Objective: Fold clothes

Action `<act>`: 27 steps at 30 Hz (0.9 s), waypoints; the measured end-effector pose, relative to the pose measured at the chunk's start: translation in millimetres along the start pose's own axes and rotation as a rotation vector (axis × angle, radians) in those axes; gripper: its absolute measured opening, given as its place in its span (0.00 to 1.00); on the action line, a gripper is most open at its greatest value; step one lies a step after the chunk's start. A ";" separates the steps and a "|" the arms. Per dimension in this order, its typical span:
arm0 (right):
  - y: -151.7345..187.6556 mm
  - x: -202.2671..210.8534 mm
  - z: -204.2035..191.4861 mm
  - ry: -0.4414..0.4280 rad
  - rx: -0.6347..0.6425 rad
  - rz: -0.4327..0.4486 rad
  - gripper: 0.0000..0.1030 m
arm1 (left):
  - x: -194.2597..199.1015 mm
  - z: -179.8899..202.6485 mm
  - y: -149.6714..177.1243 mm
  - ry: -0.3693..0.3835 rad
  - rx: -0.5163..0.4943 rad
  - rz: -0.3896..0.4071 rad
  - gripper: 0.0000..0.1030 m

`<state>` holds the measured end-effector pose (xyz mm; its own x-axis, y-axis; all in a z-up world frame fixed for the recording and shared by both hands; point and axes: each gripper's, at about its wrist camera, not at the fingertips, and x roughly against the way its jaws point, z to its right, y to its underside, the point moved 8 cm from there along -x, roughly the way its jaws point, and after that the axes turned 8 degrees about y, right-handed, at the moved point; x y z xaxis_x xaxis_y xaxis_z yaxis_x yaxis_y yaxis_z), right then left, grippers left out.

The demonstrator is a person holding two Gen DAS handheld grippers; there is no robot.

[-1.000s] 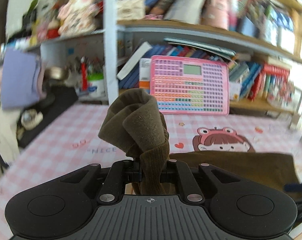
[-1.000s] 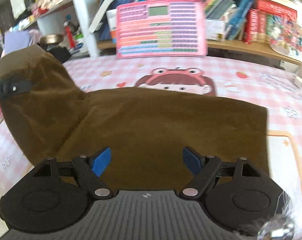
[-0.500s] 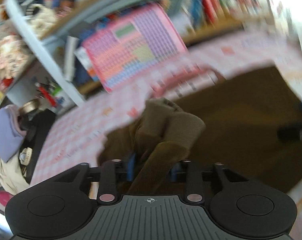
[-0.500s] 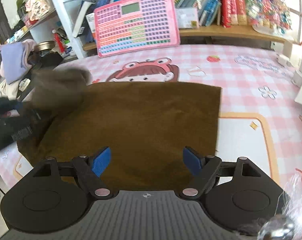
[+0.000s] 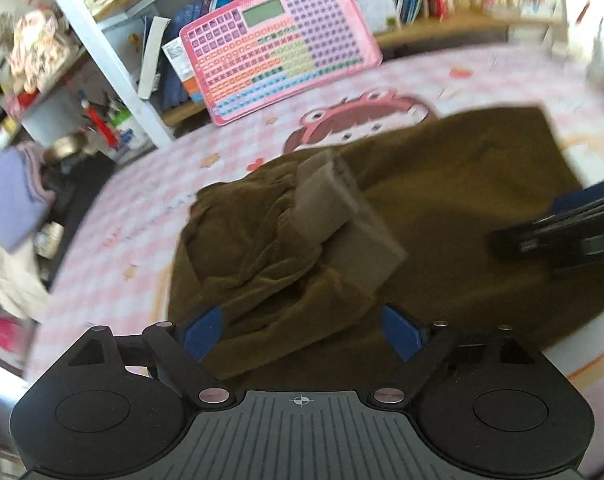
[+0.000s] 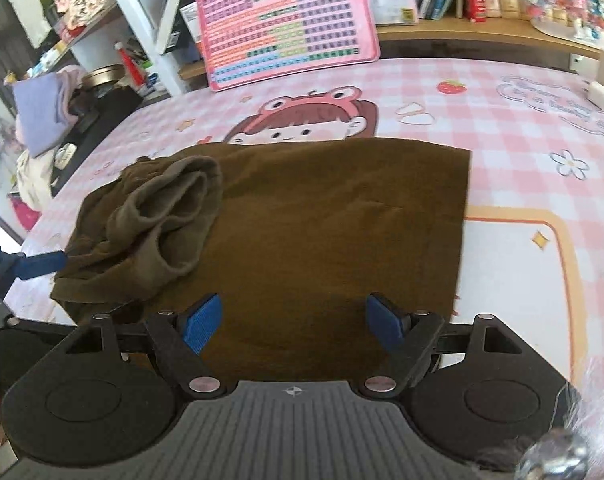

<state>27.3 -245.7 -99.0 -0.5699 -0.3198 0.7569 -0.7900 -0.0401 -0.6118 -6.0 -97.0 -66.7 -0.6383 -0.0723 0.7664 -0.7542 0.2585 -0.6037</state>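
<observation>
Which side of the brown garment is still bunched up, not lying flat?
The left side: the brown garment has its sleeve heaped there in a crumpled bundle, while its right side lies smooth.

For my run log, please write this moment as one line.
task: fold clothes | left gripper: just opened, sleeve released onto brown garment | right gripper: open, empty

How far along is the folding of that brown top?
Partly done. The brown garment lies flat on the pink tablecloth, its sleeve brought over but bunched. The left hand-held gripper has just been opening, nothing pinched. The right hand-held gripper is open. Smoothing and further folds remain.
</observation>
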 end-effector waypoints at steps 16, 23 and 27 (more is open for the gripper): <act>-24.7 -60.2 -58.1 -0.427 -0.437 -0.299 0.80 | 58.3 -115.8 43.6 0.110 0.736 0.246 0.89; -52.7 -54.2 -92.3 -0.568 -0.468 -0.271 0.24 | 56.0 -138.8 60.9 0.083 0.835 0.239 0.89; -50.8 -46.0 -85.5 -0.681 -0.535 -0.232 0.23 | 54.7 -137.0 56.7 0.095 0.804 0.235 0.89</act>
<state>74.3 -148.0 -83.0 -0.2598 -0.8580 0.4431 -0.9653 0.2187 -0.1426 -62.6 45.7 -28.9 -0.8036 -0.0120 0.5950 -0.5067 -0.5105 -0.6947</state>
